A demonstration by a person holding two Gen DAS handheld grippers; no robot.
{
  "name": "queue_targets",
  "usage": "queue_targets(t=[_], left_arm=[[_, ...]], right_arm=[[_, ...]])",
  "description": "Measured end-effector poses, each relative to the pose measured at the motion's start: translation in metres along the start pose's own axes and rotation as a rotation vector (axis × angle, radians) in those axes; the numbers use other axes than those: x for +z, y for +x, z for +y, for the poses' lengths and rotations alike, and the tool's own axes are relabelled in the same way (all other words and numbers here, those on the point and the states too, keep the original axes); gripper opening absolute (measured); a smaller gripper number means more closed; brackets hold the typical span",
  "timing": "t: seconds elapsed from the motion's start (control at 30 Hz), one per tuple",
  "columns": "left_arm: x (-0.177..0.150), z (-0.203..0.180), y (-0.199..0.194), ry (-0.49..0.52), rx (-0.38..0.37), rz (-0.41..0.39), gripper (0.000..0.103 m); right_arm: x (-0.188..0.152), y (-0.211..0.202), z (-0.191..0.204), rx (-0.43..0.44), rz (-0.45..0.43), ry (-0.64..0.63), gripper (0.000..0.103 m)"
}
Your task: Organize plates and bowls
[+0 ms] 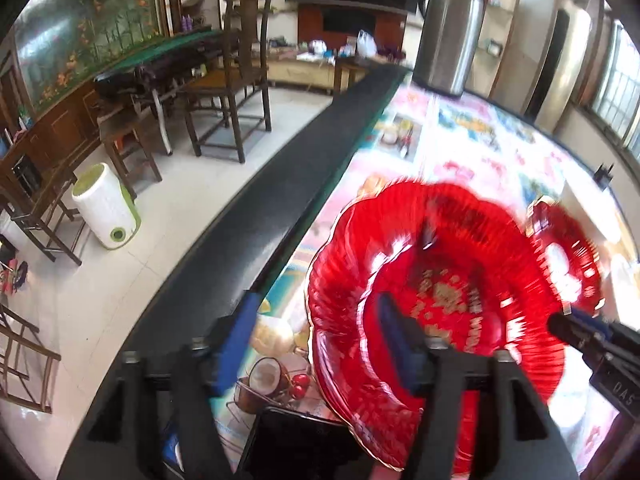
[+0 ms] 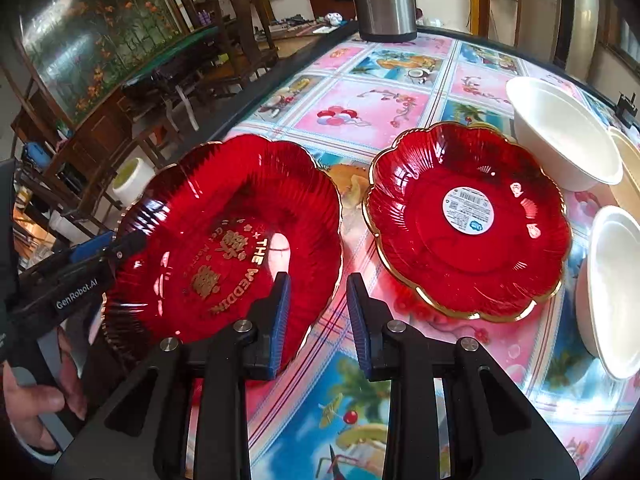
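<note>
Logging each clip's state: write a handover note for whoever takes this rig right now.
Left claw: open, straddling the rim of the lettered red plate.
Right claw: narrow gap over that plate's opposite rim; grip unclear.
Second red plate lies flat on the table, white bowls beside it.
Plates not yet stacked; sorting of plates and bowls remains.

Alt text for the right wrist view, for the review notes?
Two red scalloped plates lie side by side on a colourful tablecloth: the lettered plate left, the stickered plate right. White bowls sit beside it; the right claw straddles the lettered plate's rim.
</note>
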State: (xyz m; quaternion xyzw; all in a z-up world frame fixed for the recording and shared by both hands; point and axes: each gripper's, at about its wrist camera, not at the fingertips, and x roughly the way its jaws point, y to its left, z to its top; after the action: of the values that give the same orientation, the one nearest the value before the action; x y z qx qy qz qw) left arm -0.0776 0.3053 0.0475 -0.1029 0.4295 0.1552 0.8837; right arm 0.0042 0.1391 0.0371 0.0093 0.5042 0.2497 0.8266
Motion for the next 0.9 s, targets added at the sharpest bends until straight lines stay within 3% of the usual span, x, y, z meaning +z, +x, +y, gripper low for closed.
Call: queue_targets(t=[0.1,0.2,0.23,0.57,0.9], left_arm=[[0.002,-0.009,-0.023,0.007,-0.008,-0.058,0.072],[0.001,-0.025,-0.041,0.031,-0.058,-0.088,0.080],[0.001,-0.032,-0.045,0.041,-0.078,-0.088,0.080],[0.001,-0.105,-0.058,0.155,-0.200,-0.061,0.080],[0.011,-0.165,-0.047,0.259,-0.208,-0.047,0.080]], right_arm=[[-0.007,-0.019,-0.009,0.028,-0.023,0.042,0.033],[-0.017,-0.041,-0.021,0.039,-0.052,0.077,0.058],[-0.021,-0.048,-0.026,0.038,-0.063,0.088,0.061],[-0.054,-0.087,-0.077,-0.016,-0.061,0.223,0.061],[-0.065,-0.080,-0.106,0.019,-0.048,0.320,0.061]])
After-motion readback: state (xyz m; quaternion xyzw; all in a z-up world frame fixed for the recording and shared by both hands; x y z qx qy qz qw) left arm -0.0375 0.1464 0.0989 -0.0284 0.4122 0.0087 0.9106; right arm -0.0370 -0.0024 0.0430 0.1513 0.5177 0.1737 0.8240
